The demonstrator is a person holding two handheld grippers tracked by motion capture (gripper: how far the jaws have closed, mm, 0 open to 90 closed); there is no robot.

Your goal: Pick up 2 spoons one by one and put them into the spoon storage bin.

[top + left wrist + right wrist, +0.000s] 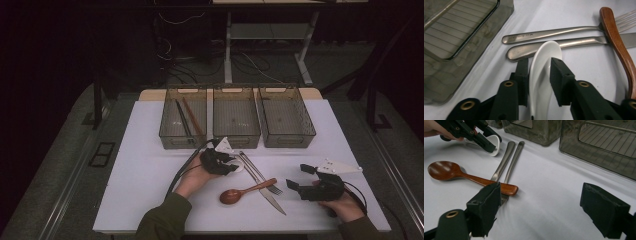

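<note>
A white ceramic spoon lies on the white table, and my left gripper is shut on it, one pad against each side of its bowl. In the high view the left gripper sits mid-table in front of the bins, over the white spoon. Just right of it lie a steel fork and a steel knife, with a wooden spoon laid across them. My right gripper rests near the front right, wide open and holding nothing. Its pads frame the wooden spoon's handle.
Three translucent grey bins stand in a row at the back: the left bin holds chopsticks, while the middle bin and right bin look bare. A bin corner is close to my left gripper.
</note>
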